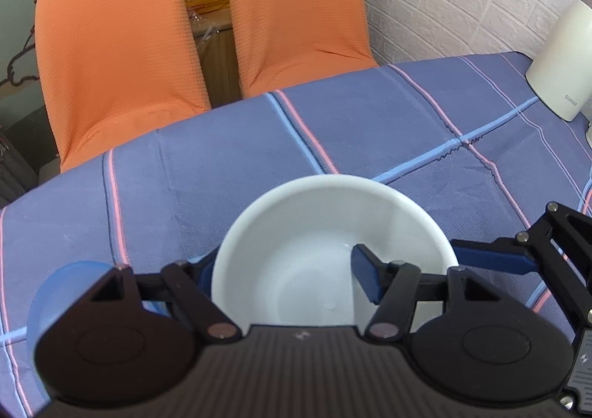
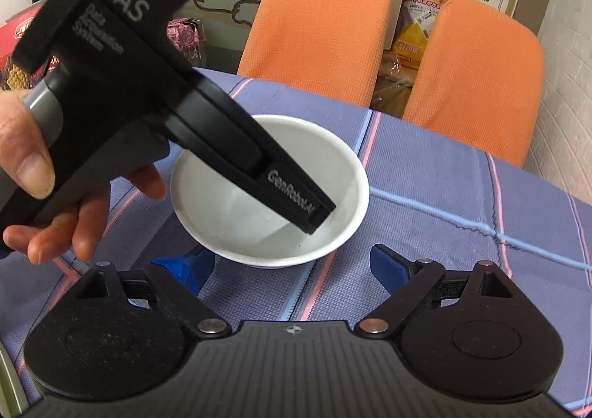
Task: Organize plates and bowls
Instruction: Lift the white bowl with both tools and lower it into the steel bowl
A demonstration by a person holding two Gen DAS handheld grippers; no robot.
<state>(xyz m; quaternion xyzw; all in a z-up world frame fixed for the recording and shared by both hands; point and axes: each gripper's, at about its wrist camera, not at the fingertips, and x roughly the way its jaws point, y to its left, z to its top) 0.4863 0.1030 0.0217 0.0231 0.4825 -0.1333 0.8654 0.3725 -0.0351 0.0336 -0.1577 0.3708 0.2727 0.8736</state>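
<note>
**Item 1. White bowl** (image 1: 314, 218): one, upright and empty. It stands on the table (image 1: 388, 114), which is covered with a blue checked cloth. The bowl sits well in from the far edge, where the chairs are.

**Item 2. My left gripper** (image 1: 283, 270): it straddles the bowl's rim. The right-hand blue pad (image 1: 364, 279) is down inside the bowl, and the other finger is outside the wall on the left. I cannot tell whether the pads are pressing on the wall or only bracketing it. In the right wrist view my left hand (image 2: 44, 196) is wrapped round the handle, and one finger (image 2: 310, 214) dips into the bowl.

**Item 3. My right gripper** (image 2: 285, 270): released, with the jaws apart and nothing between them. It is over the cloth just beside the bowl's near side.

**Item 4. White jug** (image 1: 558, 66): upright, at the table's far right corner, well apart from the bowl.

**Item 5. Pale blue round thing** (image 1: 55, 292): on the cloth to the left of the bowl and mostly hidden behind my gripper, so I cannot tell what it is.

**Item 6. Orange chairs** (image 1: 118, 59): two, side by side against the table's far edge.
</note>
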